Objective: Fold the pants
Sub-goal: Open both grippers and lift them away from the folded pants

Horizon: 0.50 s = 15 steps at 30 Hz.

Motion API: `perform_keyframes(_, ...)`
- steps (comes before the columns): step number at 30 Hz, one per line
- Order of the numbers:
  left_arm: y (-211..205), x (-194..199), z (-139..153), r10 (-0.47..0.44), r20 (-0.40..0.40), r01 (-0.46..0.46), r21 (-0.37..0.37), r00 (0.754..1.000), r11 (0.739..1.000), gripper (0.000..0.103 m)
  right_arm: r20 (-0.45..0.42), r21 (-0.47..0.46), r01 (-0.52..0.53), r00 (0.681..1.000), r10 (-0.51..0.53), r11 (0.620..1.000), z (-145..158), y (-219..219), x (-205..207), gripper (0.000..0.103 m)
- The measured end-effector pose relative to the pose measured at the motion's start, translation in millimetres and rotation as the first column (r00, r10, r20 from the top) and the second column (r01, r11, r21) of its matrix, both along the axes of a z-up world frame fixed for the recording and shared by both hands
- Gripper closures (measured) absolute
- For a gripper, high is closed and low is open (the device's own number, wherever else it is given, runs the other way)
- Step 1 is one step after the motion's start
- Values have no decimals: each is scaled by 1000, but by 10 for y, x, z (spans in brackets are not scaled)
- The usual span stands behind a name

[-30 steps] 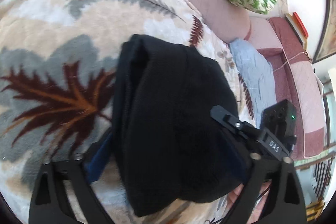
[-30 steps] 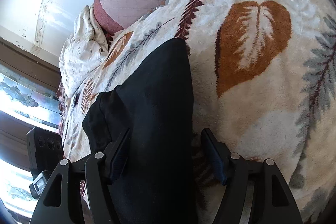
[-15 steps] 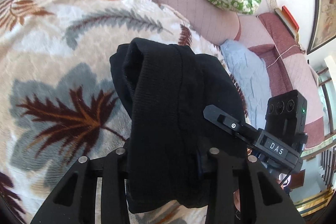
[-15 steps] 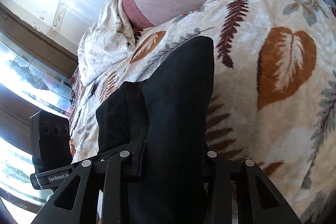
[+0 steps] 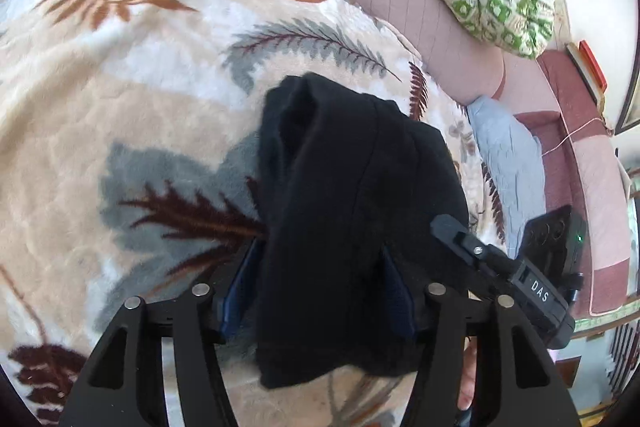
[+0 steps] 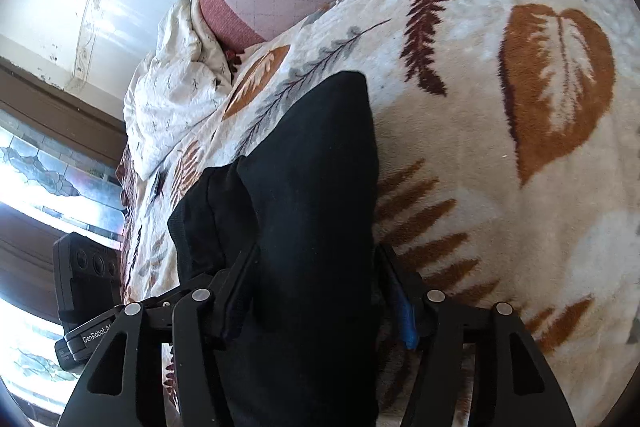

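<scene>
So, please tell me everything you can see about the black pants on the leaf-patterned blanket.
The black pants look like soft, thick knit fabric, plain, with no visible pockets or buttons. They are bunched into a folded, layered bundle with a rounded far end. The left gripper and the right gripper each have fabric between their fingers. Behind lies the fleecy cream leaf-patterned blanket; whether the bundle rests on it or hangs above, I cannot tell.

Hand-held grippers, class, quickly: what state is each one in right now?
Left hand-held gripper: closed on the black pants, cloth between its fingers.
Right hand-held gripper: closed on the black pants too.
</scene>
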<state>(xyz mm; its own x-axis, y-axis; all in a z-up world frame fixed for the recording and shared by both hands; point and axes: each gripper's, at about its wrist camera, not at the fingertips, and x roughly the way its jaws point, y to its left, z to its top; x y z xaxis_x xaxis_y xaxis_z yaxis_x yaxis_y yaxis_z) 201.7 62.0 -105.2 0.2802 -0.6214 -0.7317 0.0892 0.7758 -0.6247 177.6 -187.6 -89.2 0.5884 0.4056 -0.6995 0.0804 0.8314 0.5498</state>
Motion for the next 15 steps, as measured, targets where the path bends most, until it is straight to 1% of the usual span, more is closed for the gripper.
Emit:
perform_keyframes(2,154,-49,49,11,6,-11,-1,1000,1000,40,38,-51,20,999,-18,998,135,-69,-114,38)
perform_keyframes(4,276,-114,128,42,15,-42,6,999,999,40,79,-108,38,996,-30,993,275,-85,-242,36)
perform_keyframes(6,344,-218,338,66,90,-72,54,994,996,40,124,-123,22,992,-6,992,402,-25,-368,36)
perform_keyframes(7,327,-247,447,68,126,-75,58,990,995,40,143,-130,13,990,6,991,450,22,-425,36)
perform_keyframes(10,224,-222,673,70,186,-73,9,980,997,40,204,-206,-10,977,53,979,580,279,-560,36)
perform_keyframes(12,109,-126,748,59,195,-56,-19,979,998,35,228,-258,-46,968,107,965,615,482,-583,36)
perform_keyframes(14,-43,40,695,30,173,-25,-33,984,999,35,212,-282,-103,963,167,954,563,635,-561,37)
perform_keyframes(15,-111,133,649,29,158,-25,-25,987,999,35,199,-291,-119,963,182,949,514,688,-552,37)
